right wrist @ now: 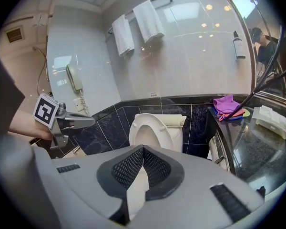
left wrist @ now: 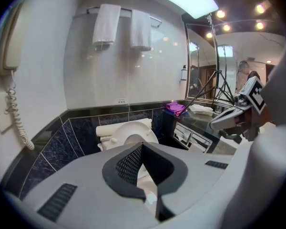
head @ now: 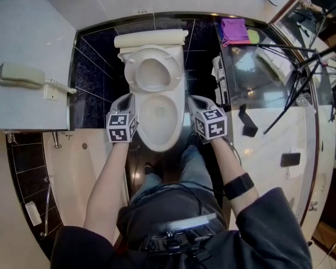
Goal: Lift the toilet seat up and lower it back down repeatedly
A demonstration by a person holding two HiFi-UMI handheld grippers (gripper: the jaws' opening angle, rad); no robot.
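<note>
1. Head view: the toilet seat (head: 153, 73) stands raised in the upper centre. The left gripper (head: 125, 102) and right gripper (head: 197, 102) are just below it, on the two sides of the bowl (head: 159, 119) and apart from the seat. Their jaw tips are too small to read here.
2. Left gripper view: the jaws are pressed together and hold nothing. The gripper body hides the lower part of the upright seat. The right gripper shows at the right edge.
3. Right gripper view: the jaws are together and hold nothing. Nearly the whole seat shows above the tips. The left gripper is at the left.
</note>
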